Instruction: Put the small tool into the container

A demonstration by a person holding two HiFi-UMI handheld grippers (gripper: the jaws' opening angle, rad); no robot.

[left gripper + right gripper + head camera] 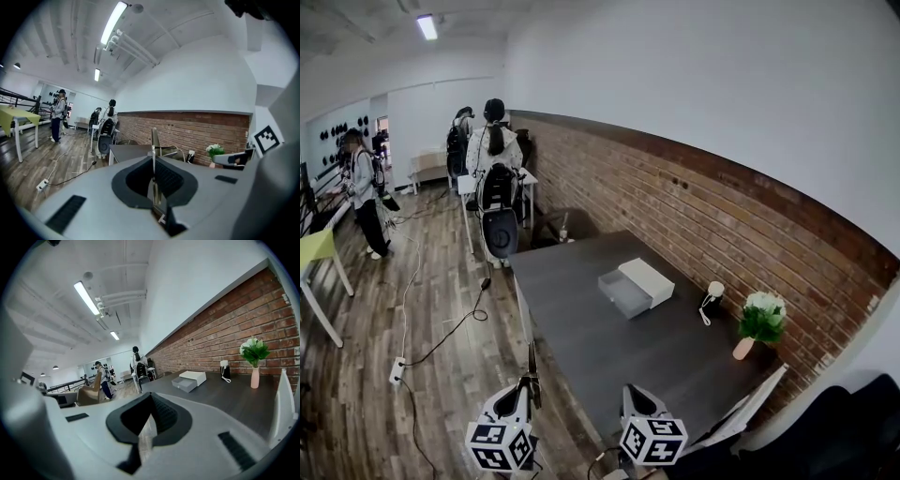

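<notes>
Nearest the camera, the left gripper (527,384) is seen clamped on the small tool (153,140), a thin metal strip pointing ahead from between the jaws. Beside it, the right gripper (636,392) is closed on nothing. Farther along the dark table (609,361), the container (636,286), a pale box with its drawer pulled out, is seen well apart from both.

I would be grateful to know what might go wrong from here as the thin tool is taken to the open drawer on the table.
1. The thin tool sticks up well beyond the left claw, which holds only its lower part, so it may swivel or slip.
2. The open drawer is a shallow target, so the tool could land on the table instead.
</notes>
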